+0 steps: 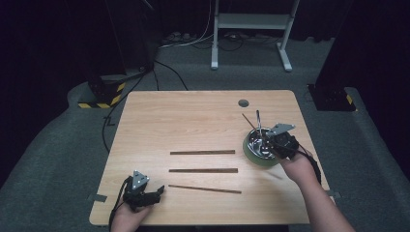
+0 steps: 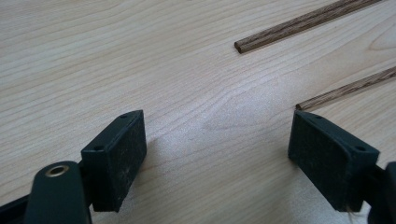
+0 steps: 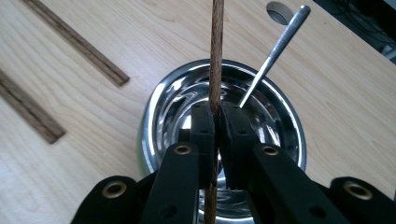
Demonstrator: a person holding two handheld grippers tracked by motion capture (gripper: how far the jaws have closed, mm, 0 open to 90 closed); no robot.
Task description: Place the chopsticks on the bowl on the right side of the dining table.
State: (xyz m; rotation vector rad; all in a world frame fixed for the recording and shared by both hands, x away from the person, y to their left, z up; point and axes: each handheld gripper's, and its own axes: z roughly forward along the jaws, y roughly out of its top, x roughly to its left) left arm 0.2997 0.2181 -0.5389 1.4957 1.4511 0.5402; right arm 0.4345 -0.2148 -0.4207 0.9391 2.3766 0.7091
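Item: wooden chopstick (image 3: 216, 51), held. Location: clamped between the pads of the right tongs (image 3: 216, 119), directly over the steel bowl (image 3: 159, 107) at the right edge of the surface (image 1: 193, 121). Long axis: runs straight through the jaws and on past them, its far end pointing toward the round hole (image 3: 280, 10) in the surface; in the high view it (image 1: 248, 121) stands steeply over the bowl (image 1: 251, 153) rather than lying flat. Judgement: the stick is being set into the bowl, so the relation that counts is the lower tip against the bowl's inside, and the tip is hidden under the jaws.

Item: metal utensil (image 3: 275, 49), slim handle, leaning in the bowl just beside the held stick; apart from it as far as can be told.

Item: three loose chopsticks, parallel, lying crosswise on the surface: far (image 1: 202, 152), middle (image 1: 203, 170), near (image 1: 204, 189). The left tongs (image 2: 217, 154) are closer to these; two stick ends (image 2: 243, 45) (image 2: 301, 105) lie just ahead and to one side of them.

State, right tongs (image 1: 276, 141): closed tight on the chopstick.

State, left tongs (image 1: 153, 192): jaws wide apart, nothing between them, resting low over bare wood.
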